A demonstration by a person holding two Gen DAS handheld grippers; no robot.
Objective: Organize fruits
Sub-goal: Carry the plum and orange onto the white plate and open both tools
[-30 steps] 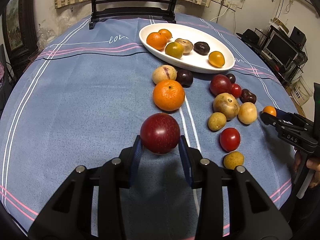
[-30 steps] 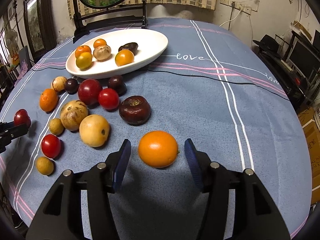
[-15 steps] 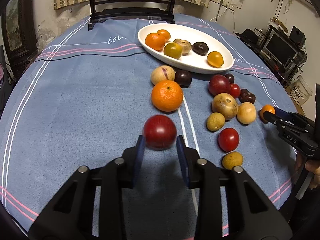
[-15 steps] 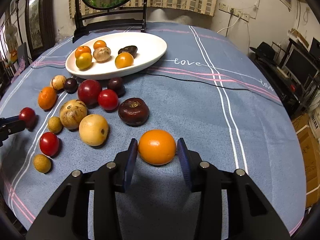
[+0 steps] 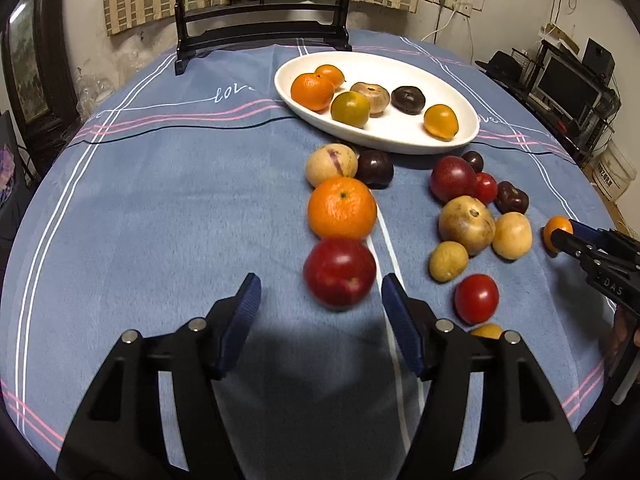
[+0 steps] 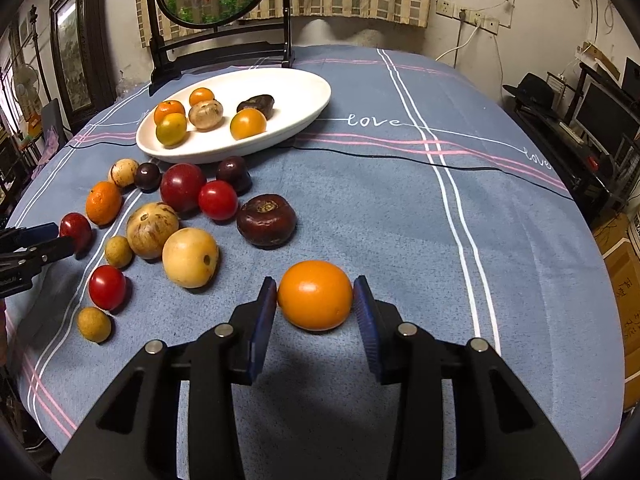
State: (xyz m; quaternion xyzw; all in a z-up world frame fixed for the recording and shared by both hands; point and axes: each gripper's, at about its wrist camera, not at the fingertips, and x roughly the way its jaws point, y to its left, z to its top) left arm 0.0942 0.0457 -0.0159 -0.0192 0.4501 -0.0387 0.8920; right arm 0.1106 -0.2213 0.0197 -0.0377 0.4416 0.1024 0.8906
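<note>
The left gripper (image 5: 320, 304) is opening, pads clear of the red apple (image 5: 340, 272) between them; the right gripper (image 6: 315, 300) clamps an orange (image 6: 315, 295).

Between our left gripper's (image 5: 320, 312) opening jaws lies an apple (image 5: 339, 273), touching neither pad, with a mandarin (image 5: 342, 208) just beyond it. Further ahead stands the plate (image 5: 400, 140) with six fruits in it. Right of these jaws lies a cluster of loose fruits. Our right gripper's (image 6: 315, 312) pads press both sides of a round fruit (image 6: 315, 295); the cluster lies left of them.
</note>
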